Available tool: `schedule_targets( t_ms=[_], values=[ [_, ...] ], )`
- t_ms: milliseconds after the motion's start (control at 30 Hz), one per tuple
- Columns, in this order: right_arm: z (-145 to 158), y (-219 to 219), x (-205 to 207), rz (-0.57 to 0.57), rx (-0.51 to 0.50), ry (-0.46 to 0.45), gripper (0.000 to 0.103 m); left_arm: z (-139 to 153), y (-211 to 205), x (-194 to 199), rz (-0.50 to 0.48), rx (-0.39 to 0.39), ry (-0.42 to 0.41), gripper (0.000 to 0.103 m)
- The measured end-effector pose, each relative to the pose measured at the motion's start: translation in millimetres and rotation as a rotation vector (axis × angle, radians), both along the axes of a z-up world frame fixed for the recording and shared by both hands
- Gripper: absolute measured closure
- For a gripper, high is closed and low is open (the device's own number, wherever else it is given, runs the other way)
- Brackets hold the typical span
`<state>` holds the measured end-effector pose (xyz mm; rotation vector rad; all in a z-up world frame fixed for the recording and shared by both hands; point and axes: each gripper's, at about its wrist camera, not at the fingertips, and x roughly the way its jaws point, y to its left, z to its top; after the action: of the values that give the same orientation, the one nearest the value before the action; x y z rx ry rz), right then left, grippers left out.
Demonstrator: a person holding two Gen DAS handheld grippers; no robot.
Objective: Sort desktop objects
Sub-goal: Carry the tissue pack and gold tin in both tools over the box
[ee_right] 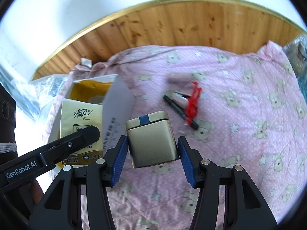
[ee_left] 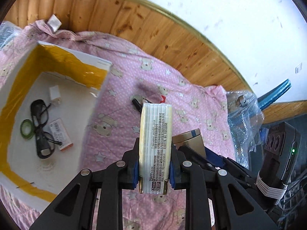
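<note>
The left hand-held gripper [ee_left: 154, 169] clamps a tissue pack [ee_left: 155, 143] upright, apparently bound for the open box [ee_left: 23, 67] at far left; the right hand-held gripper [ee_right: 152, 157], jaws spread, brackets a gold tin [ee_right: 151, 140] on the pink-covered tabletop [ee_right: 239, 134].

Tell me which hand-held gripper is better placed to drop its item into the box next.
Left. The left hand-held gripper already clamps the tissue pack beside the box; the gold tin sits between open pads, farther away.

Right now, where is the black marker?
The black marker lies on the pink blanket in the right wrist view, beyond the gold tin and up to its right, with a red clip over it.
</note>
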<state>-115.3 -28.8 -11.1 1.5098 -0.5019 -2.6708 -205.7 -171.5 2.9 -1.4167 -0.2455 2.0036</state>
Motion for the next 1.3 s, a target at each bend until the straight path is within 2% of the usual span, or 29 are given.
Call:
schedule_targets(
  t_ms=[233, 700, 1000, 1300],
  values=[
    [22.3, -37.9, 1.1, 0.072, 0.037, 0.035, 0.047, 18.8, -40.6, 1.7, 0.062, 0.04, 0.016, 0.079],
    [51.0, -100.6, -2.8, 0.197, 0.087, 0.076, 0.047, 35.0, -104.6, 5.2, 0.163, 0.083, 0.041, 0.079],
    [60.3, -139.1, -15.4, 0.284, 0.104, 0.091, 0.047, 25.3, -147.8, 2.4, 0.252, 0.082, 0.02, 0.079],
    [58.2, -164.4, -35.3, 0.349, 0.115, 0.088, 0.047, 13.2, -165.8, -0.8, 0.302, 0.065, -0.004, 0.079]
  ],
)
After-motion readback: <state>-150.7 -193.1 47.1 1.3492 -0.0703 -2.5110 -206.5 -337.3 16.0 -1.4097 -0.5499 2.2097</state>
